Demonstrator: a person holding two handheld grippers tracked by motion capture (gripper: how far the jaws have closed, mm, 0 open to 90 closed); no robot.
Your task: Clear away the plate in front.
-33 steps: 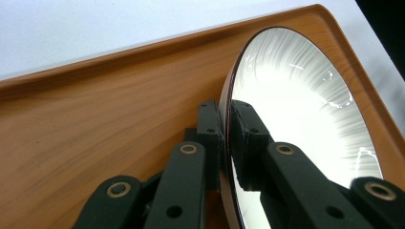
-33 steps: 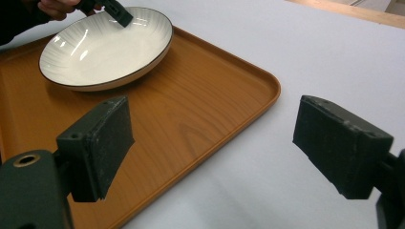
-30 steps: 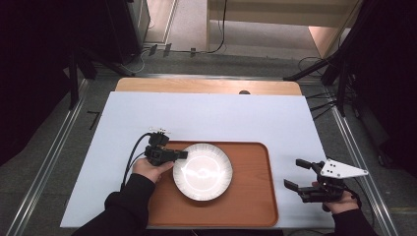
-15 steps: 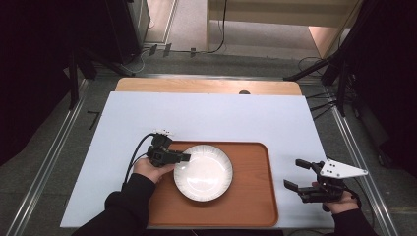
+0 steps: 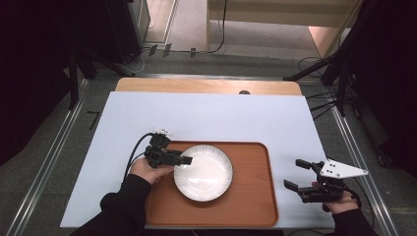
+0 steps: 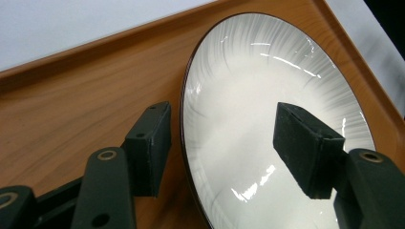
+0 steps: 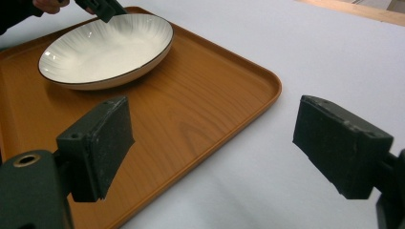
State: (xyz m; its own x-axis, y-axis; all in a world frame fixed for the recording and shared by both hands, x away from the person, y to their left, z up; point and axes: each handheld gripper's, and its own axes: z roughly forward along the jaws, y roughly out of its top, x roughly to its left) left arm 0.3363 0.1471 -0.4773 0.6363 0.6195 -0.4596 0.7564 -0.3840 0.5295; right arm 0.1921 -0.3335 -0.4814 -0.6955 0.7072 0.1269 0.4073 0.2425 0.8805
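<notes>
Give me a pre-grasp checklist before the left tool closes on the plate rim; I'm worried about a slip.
1. Left tool open: ok, jaws spread.
2. Rim of the white ribbed ceramic plate between the jaws: ok, one jaw outside, one over the inside.
3. Jaws touching the rim: cannot tell.
4. Plate flat on the brown wooden tray: ok.
5. Right tool clear of the plate: ok, open beside the tray over the white table.

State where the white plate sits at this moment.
In the high view the white plate lies on the left half of the wooden tray, its left rim between the open jaws of the left hand-held gripper.
</notes>
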